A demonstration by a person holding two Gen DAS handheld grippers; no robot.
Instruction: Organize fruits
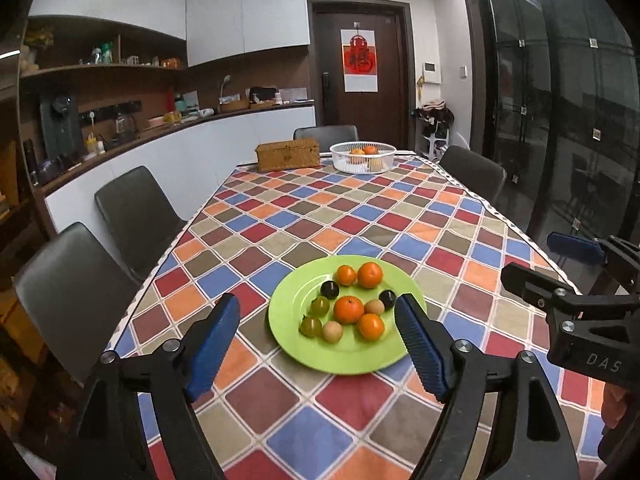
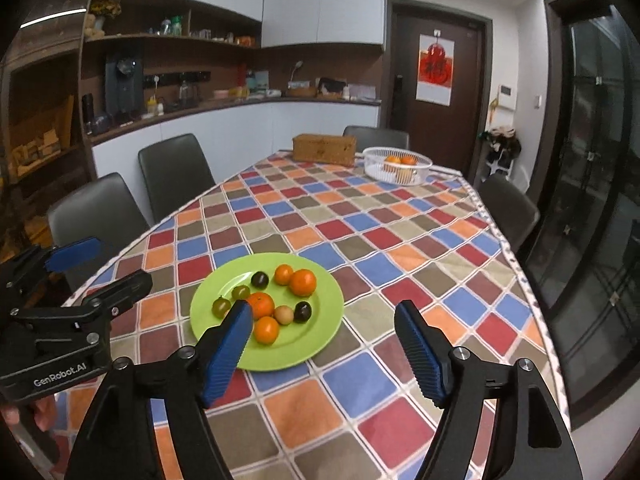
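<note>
the left gripper and right gripper are both hanging above the table with jaws spread wide and nothing between them. the fruits are sitting on the green plate near the table's close end. a white basket with more oranges is standing at the far end, beside a wicker box.

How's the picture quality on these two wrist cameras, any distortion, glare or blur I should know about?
Left wrist view: strong fisheye bend, the table edges curve, corners go black; the green plate and its fruit look sharp. Right wrist view: same bend and dark corners, room light dim and warm, faint reflections on the glass doors; the white basket far off looks soft.
</note>
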